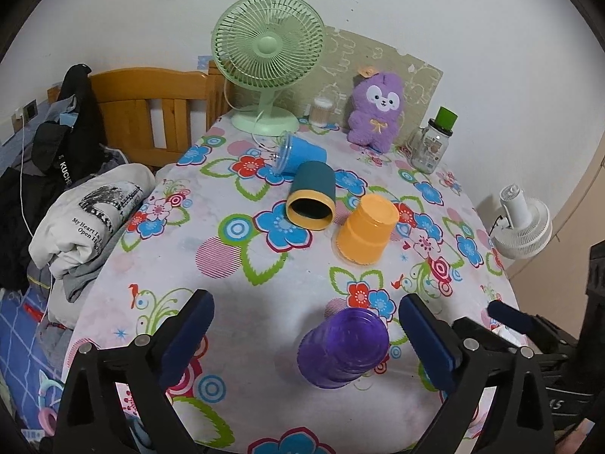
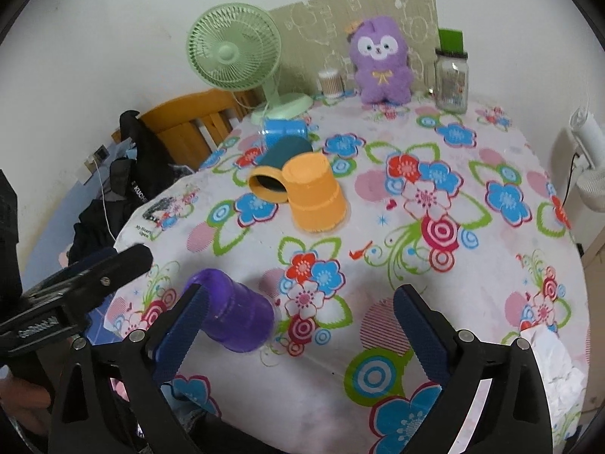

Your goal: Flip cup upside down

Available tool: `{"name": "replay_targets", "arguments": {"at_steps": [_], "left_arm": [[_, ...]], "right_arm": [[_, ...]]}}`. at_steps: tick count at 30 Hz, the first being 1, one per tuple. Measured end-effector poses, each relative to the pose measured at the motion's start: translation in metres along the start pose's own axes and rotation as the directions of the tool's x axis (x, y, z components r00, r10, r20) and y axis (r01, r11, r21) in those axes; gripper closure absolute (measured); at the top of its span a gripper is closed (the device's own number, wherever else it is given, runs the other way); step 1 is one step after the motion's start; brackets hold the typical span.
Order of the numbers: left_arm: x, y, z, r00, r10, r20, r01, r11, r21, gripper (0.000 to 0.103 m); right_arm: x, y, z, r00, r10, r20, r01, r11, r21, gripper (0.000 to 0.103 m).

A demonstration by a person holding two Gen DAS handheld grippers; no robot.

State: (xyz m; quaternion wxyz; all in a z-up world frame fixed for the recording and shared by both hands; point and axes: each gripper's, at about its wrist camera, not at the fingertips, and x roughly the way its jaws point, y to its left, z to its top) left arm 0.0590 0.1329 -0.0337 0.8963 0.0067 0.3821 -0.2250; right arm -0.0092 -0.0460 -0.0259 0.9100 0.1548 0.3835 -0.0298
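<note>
A purple cup stands upside down on the flowered tablecloth, between the open fingers of my left gripper, nearer the right finger and touching neither. In the right wrist view the purple cup stands just beside the left finger of my open, empty right gripper. An orange cup stands upside down mid-table. A dark teal cup with a yellow rim lies on its side beside it. A blue cup lies on its side behind that.
A green fan, a purple plush toy, a glass jar and a cotton-swab tub stand along the table's back. A wooden chair and piled clothes are left. A white fan is right.
</note>
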Motion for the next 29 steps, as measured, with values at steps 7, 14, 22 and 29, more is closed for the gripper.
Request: {"name": "replay_targets", "arguments": {"at_steps": [7,14,22,29], "left_arm": [[-0.005,0.002,-0.001,1.000,0.010,0.007,-0.010,1.000,0.009,0.003],[-0.009,0.006,-0.003,1.000,0.026,0.014,-0.026,1.000,0.013,0.003],[-0.013,0.005,-0.004,0.999,0.032,0.022,-0.032,0.999,0.022,0.000],[-0.013,0.005,-0.004,0.999,0.037,0.027,-0.038,0.999,0.031,0.000]], "right_arm": [[-0.019,0.016,0.005,0.996,-0.066,0.065,0.069,0.996,-0.050,0.000],[-0.027,0.028,0.006,0.991,-0.095,0.099,0.104,0.991,-0.087,0.000],[-0.025,0.034,0.006,0.991,-0.091,0.098,0.100,0.990,-0.097,0.000],[-0.025,0.035,0.006,0.991,-0.090,0.097,0.099,0.990,-0.099,0.000]]}}
